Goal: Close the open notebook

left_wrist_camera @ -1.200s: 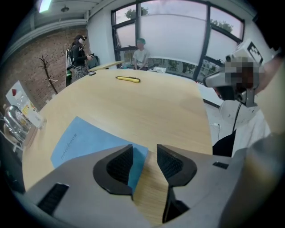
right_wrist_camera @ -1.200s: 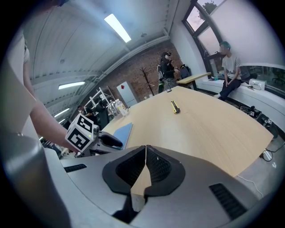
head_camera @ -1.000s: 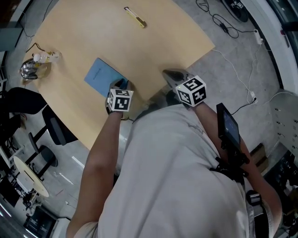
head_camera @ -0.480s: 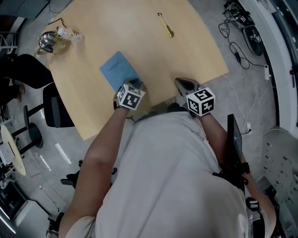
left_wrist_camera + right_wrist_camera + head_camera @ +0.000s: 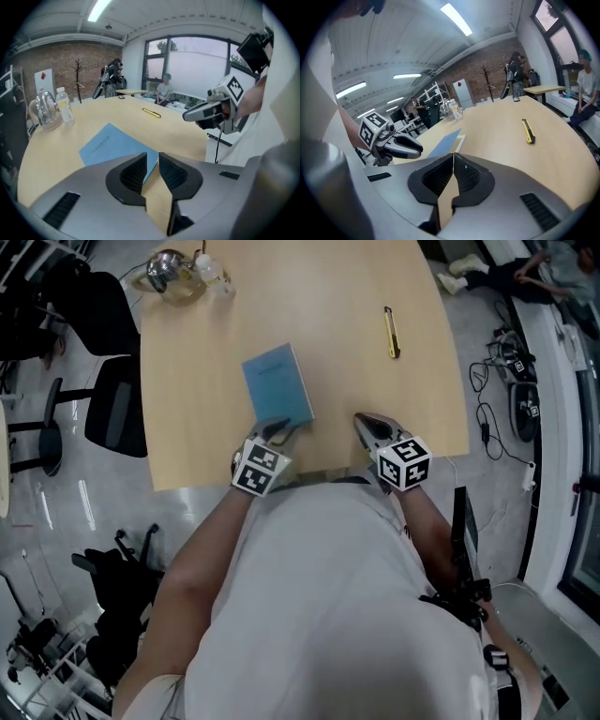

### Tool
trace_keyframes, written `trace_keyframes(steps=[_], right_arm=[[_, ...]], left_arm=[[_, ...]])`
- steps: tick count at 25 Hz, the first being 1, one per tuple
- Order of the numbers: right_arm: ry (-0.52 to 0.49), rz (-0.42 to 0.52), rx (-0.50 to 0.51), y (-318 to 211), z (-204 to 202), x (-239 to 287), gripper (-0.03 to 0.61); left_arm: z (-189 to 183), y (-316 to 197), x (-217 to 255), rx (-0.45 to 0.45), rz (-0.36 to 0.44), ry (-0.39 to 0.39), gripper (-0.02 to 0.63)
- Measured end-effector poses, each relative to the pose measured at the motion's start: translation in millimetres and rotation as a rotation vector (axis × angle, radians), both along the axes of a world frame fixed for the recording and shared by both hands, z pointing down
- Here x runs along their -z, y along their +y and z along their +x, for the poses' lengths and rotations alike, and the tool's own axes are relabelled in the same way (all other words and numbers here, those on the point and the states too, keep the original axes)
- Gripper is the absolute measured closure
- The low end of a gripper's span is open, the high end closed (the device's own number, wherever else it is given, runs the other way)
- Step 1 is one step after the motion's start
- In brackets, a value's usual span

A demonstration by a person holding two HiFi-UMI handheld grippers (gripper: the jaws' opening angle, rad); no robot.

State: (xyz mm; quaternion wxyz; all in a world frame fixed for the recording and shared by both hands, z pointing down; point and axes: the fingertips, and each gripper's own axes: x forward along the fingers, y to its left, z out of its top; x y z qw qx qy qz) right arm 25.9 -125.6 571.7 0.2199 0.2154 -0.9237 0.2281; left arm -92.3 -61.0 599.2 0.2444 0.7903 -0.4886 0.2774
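Observation:
A blue notebook (image 5: pixel 277 385) lies closed and flat on the pale wooden table (image 5: pixel 356 381); it also shows in the left gripper view (image 5: pixel 105 143) and edge-on in the right gripper view (image 5: pixel 445 139). My left gripper (image 5: pixel 279 430) hovers at the notebook's near edge. Its jaws (image 5: pixel 152 164) have just been closing and keep a narrow gap with nothing between them. My right gripper (image 5: pixel 367 423) hangs over bare table to the right of the notebook, and its jaws (image 5: pixel 453 164) are shut and empty. Each gripper shows in the other's view: the left (image 5: pixel 401 146) and the right (image 5: pixel 199 111).
A yellow utility knife (image 5: pixel 391 332) lies at the table's far right. A glass jug and a bottle (image 5: pixel 178 273) stand at the far left corner. A black chair (image 5: pixel 103 362) stands left of the table. Cables (image 5: pixel 506 362) run over the floor at the right.
The head view has swung, so the table looks turned. My left gripper has lifted off the notebook's near corner, and both grippers have shifted a little. The notebook stays closed.

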Motion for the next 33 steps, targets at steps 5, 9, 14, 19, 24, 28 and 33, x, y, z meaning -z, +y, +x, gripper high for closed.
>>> trace_keyframes(steps=[5,9,14,19,24,28,33], right_arm=[[-0.025,0.089,0.172,-2.4,-40.3,20.3,0.561],[-0.072,0.142,0.263,-0.4,-63.1,39.8,0.561],[-0.107,0.142,0.29,5.8,-84.5,55.5,0.561],[-0.099,0.142,0.286,10.6,-90.6,55.2,0.561],[-0.097,0.125,0.258,16.5,-89.3,51.2,0.561],[-0.09,0.121,0.252,17.0,-82.5,51.1,0.561],[-0.09,0.133,0.25,10.1,-87.5,54.2,0.561]], left_arm=[[-32.5,12.4,23.5,0.179,0.099,0.021,0.577],[-53.9,25.4,37.9,0.315,0.159,0.037,0.597],[-79.3,39.7,54.7,0.407,0.216,0.07,0.603],[-86.4,45.7,55.9,0.422,0.226,0.094,0.603],[-86.5,45.8,54.6,0.404,0.227,0.107,0.602],[-80.1,43.7,56.6,0.393,0.231,0.111,0.601],[-80.0,40.4,55.2,0.385,0.227,0.114,0.601]])
